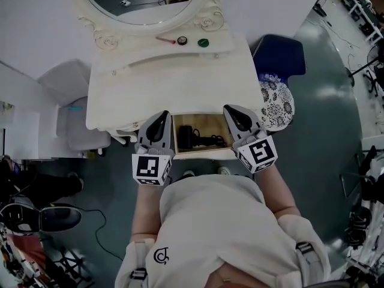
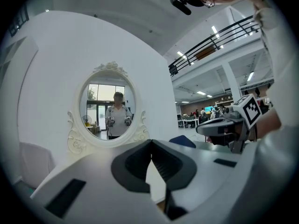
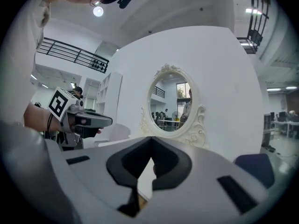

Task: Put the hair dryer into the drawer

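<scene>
The black hair dryer (image 1: 198,138) lies inside the open wooden drawer (image 1: 202,152) at the front of the white dressing table (image 1: 180,83). Both grippers hang above the drawer front, pointing level toward the table. My left gripper (image 1: 161,115) is over the drawer's left edge and my right gripper (image 1: 232,110) over its right edge. In the left gripper view my left gripper (image 2: 150,146) has its jaws closed together with nothing between them. My right gripper (image 3: 150,143) is likewise shut and empty in the right gripper view. Neither touches the hair dryer.
An oval mirror (image 1: 147,2) in an ornate white frame stands at the back of the table. A red stick (image 1: 166,39) and two small round items (image 1: 182,40) lie below it. A blue chair (image 1: 279,56) and a patterned cushion (image 1: 276,104) stand at the right, a white seat (image 1: 78,128) at the left.
</scene>
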{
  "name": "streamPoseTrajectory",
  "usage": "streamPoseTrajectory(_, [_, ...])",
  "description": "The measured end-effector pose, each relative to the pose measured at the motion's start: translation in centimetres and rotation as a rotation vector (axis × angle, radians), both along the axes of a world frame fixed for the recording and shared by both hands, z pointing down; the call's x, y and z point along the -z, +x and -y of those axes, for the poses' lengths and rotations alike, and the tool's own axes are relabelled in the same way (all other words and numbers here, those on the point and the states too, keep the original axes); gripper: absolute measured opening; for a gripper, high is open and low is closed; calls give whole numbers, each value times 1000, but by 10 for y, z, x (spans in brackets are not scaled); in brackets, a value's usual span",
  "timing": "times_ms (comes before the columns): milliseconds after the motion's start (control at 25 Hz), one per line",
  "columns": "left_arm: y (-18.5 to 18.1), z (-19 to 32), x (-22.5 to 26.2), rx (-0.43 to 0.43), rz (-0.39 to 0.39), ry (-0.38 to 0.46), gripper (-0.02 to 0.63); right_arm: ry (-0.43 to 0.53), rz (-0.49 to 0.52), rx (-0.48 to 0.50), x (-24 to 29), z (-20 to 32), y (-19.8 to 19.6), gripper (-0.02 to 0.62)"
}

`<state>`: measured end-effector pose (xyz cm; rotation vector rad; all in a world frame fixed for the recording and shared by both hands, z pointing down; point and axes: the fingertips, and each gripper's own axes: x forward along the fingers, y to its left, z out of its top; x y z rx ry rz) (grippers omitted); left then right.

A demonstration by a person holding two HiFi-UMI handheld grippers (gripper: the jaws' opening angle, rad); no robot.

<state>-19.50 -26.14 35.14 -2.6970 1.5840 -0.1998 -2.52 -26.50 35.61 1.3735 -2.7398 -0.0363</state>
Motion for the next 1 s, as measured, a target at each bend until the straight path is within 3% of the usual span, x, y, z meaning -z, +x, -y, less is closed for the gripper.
streamPoseTrajectory(1000, [12, -2, 4, 25, -7, -34, 14, 59, 35, -55, 16, 4, 7, 5])
